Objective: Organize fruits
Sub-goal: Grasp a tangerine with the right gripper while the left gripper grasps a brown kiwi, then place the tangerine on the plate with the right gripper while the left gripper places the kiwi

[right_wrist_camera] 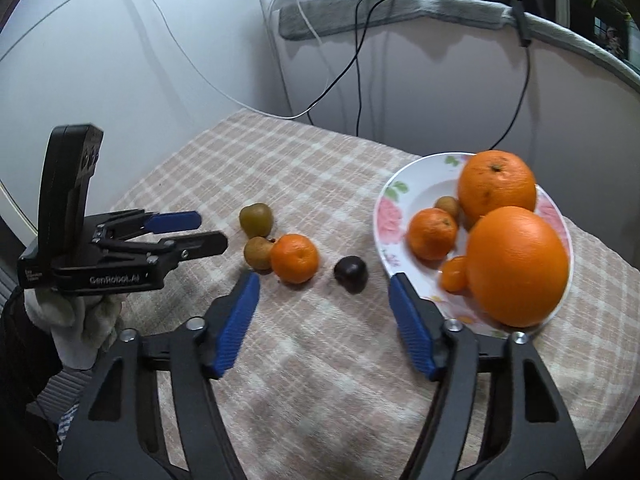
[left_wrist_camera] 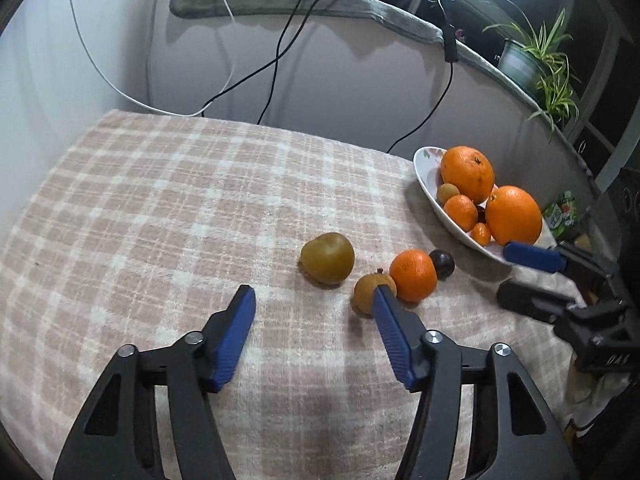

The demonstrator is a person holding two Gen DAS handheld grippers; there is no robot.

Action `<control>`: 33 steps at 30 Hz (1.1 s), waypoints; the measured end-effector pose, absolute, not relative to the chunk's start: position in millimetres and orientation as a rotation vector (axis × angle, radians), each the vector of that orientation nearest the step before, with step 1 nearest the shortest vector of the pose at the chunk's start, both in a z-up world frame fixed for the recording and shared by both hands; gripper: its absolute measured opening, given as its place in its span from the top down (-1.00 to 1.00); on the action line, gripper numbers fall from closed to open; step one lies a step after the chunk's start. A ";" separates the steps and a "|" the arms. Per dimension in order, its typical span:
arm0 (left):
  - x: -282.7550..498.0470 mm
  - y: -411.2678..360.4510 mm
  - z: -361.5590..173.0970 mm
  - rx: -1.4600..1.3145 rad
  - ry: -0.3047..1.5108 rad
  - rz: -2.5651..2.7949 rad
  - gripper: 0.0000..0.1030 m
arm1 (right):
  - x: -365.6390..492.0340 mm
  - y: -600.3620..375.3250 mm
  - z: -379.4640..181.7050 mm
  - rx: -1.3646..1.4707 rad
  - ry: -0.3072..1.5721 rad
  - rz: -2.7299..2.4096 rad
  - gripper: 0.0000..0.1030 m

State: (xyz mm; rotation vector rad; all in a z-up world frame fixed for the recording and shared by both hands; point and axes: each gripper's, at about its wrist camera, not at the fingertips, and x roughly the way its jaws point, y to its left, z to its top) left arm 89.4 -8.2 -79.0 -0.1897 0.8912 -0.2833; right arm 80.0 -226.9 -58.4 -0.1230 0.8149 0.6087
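Observation:
A floral white plate [right_wrist_camera: 390, 200] [left_wrist_camera: 426, 178] at the table's right holds two big oranges [right_wrist_camera: 516, 264] [left_wrist_camera: 514, 214], a mandarin [right_wrist_camera: 432, 234], a kumquat [right_wrist_camera: 454, 274] and a small brown fruit [right_wrist_camera: 448, 206]. On the checked cloth lie a green-brown fruit [left_wrist_camera: 327, 258] [right_wrist_camera: 256, 220], a small brown fruit [left_wrist_camera: 370, 292] [right_wrist_camera: 258, 252], a mandarin [left_wrist_camera: 413, 275] [right_wrist_camera: 295, 258] and a dark plum [left_wrist_camera: 442, 264] [right_wrist_camera: 351, 274]. My left gripper [left_wrist_camera: 314, 300] [right_wrist_camera: 204, 228] is open and empty, just short of the loose fruits. My right gripper [right_wrist_camera: 324, 284] [left_wrist_camera: 508, 276] is open and empty, near the plum and the plate's front rim.
Cables [left_wrist_camera: 276, 64] hang down the wall behind the table. A potted spider plant [left_wrist_camera: 536, 64] stands on the grey-padded ledge at the back right. A green packet [left_wrist_camera: 564, 214] lies beyond the plate.

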 end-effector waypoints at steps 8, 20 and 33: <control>107.9 -3.5 -85.7 -0.291 0.934 -0.341 0.16 | 100.0 -203.4 -73.6 -0.114 0.872 0.652 0.02; 127.4 -9.2 -94.5 -0.326 0.981 -0.366 0.19 | 122.6 -182.8 -91.2 -0.124 0.921 0.659 0.14; 130.1 -14.9 -92.8 -0.277 0.968 -0.352 0.45 | 118.8 -176.1 -89.4 -0.158 0.911 0.641 0.26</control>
